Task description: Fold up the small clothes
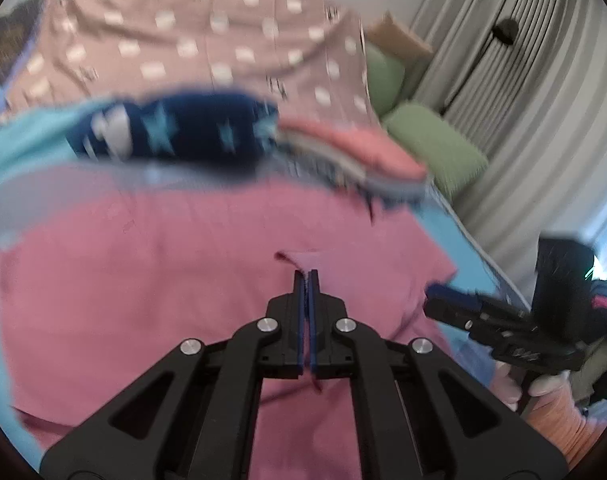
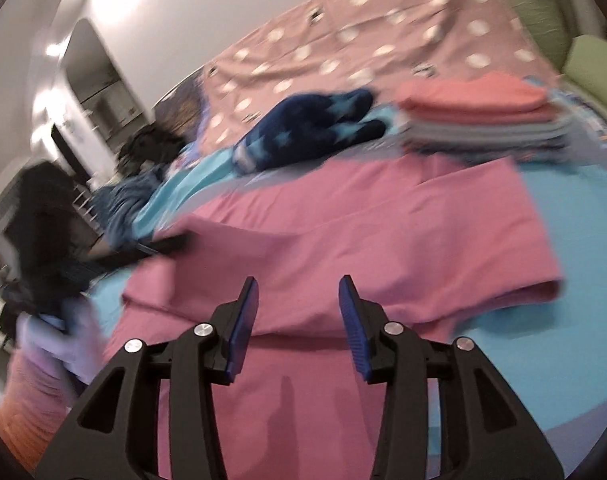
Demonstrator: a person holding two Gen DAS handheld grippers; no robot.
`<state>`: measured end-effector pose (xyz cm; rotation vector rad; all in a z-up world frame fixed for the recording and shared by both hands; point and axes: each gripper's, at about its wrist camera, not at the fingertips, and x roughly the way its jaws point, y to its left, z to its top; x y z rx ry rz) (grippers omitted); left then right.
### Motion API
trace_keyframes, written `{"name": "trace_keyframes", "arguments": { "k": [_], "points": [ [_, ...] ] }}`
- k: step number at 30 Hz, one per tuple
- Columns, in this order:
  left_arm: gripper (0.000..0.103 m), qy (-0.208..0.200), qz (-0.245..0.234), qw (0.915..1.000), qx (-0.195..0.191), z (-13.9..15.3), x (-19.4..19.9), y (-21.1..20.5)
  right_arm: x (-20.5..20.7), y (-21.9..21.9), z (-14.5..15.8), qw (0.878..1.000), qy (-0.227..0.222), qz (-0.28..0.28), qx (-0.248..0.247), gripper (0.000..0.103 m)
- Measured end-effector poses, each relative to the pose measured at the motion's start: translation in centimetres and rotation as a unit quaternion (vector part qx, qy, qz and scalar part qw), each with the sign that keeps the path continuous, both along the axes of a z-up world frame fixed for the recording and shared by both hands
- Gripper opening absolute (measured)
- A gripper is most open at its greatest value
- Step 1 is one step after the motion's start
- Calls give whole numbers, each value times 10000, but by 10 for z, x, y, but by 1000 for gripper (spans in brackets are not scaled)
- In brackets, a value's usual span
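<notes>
My left gripper (image 1: 307,280) is clamped on a pinch of the pink garment (image 1: 183,280), which lies spread on the bed (image 2: 563,360) near its front edge. My right gripper (image 2: 299,308) hangs over the same cloth with its jaws apart, holding nothing. To fold well, I judge I should take a matching edge with the right, lift both evenly and keep the cloth taut. The garment's long axis seems to run across the bed, side to side. Beyond lie dark star-print clothes (image 2: 303,128) and a folded stack (image 2: 483,116).
</notes>
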<state>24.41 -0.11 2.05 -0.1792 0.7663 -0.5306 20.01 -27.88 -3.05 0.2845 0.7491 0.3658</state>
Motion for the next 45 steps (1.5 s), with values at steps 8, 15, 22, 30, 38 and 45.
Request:
{"name": "trace_keyframes", "arguments": {
  "k": [8,15,22,30,38,45],
  "points": [
    [1,-93,911,9934,694,26,14,77,-3,-36,-20,9973,344,-604,-222,51],
    [1,665,1557,9811,934,-33,27,119,2,-27,-34,9951,643,-599,-454,51],
    [1,554,1866,9781,742,-11,26,143,6,-29,-39,9941,717,-618,-521,53],
    [45,964,2002,9711,868,-43,22,159,6,-26,-42,9936,754,-602,-581,55],
    [50,1014,1772,9645,1674,-79,5,137,8,-17,-41,9913,773,-590,-891,55],
    [47,883,1700,9584,2118,-80,7,119,16,7,-38,9650,627,-958,-2359,38]
  ]
}}
